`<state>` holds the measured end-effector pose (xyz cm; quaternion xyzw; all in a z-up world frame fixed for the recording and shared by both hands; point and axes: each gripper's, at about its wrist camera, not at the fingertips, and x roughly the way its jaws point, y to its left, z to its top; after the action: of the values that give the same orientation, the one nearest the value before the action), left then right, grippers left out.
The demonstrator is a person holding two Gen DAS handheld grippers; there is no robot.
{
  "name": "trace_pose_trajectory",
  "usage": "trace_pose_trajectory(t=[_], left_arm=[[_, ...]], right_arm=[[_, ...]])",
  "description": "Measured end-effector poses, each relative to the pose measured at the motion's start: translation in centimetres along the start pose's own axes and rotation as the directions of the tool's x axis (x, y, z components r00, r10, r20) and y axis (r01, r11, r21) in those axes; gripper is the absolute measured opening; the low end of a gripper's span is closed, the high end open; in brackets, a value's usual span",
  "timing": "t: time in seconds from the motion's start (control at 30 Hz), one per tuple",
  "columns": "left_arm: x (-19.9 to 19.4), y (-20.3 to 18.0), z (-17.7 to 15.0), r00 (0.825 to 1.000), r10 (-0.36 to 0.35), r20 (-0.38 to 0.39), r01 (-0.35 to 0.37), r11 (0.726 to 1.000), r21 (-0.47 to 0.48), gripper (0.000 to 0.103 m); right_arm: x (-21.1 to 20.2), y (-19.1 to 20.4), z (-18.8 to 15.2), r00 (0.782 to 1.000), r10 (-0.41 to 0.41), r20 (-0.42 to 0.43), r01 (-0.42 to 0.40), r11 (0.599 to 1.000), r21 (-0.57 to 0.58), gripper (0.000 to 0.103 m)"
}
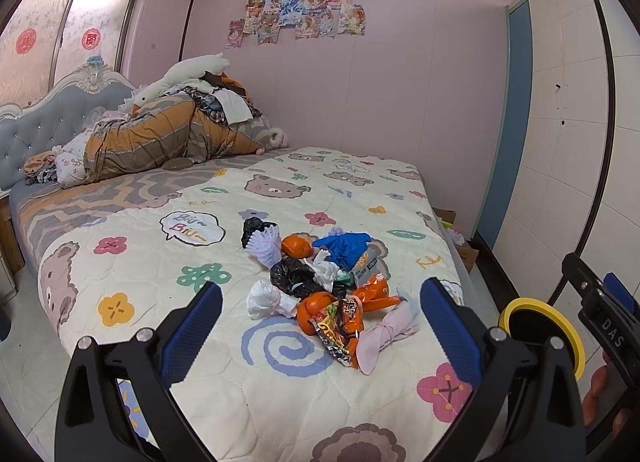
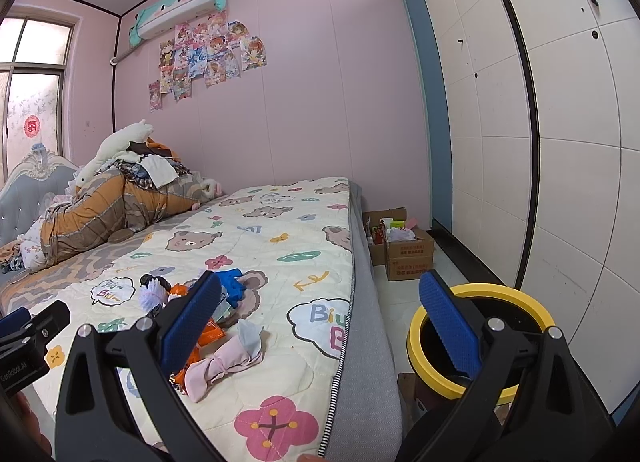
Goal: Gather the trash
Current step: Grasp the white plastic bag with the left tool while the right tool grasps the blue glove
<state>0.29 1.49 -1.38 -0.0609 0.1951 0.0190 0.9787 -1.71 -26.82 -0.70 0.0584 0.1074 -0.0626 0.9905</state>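
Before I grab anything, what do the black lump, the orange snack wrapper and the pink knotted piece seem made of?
Black lump: thin glossy plastic bag, crinkled with highlights. Orange snack wrapper: shiny printed foil or plastic film. Pink knotted piece: matte and soft, perhaps cloth or a thin bag; unclear.

My bed's bear-print quilt (image 1: pixel 248 229) carries a trash pile (image 1: pixel 332 286); rolled orange bedding (image 1: pixel 160 137) lies by the headboard.
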Motion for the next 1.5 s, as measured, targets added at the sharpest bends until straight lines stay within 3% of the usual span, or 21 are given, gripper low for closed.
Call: trace_pose_trajectory(t=[0.23,0.63,1.03,1.17,1.33,1.5], left_arm=[[1.4,0.9,-0.2,0.999,0.012,-0.032,-0.013,1.0,-0.01,0.096],[6.3,4.5,-0.7,0.99,-0.023,-0.141,0.02,1.0,-0.021,0.096],[13.5,7.8,-1.0,0.965,0.044,-0.26,-0.047,0.999,-0.006,0.096],[15.9,8.7,-0.8,0.954,0.046,-0.295,-0.053,0.998,-0.016,0.096],[18.4,9.1,-1.2,0.938,0.036,-0.345,-0.046,0.999,-0.02,0.096],[20.1,9.4,-1.6,0.922,0.007,-0.387,-0.019,0.999,-0.028,0.096]], right_arm=[[1.6,-0.1,-0.7,0.999,0.017,-0.035,-0.017,1.0,0.0,0.095],[7.0,0.6,-0.1,0.976,0.142,-0.167,-0.152,0.987,-0.048,0.095],[18.6,5.2,0.1,0.908,0.251,-0.335,-0.286,0.956,-0.058,0.095],[23.7,7.2,-0.1,0.889,0.234,-0.394,-0.285,0.955,-0.076,0.095],[29.6,10.2,-0.4,0.827,0.28,-0.488,-0.355,0.933,-0.066,0.095],[33.7,14.3,-0.9,0.735,0.339,-0.588,-0.478,0.873,-0.094,0.095]])
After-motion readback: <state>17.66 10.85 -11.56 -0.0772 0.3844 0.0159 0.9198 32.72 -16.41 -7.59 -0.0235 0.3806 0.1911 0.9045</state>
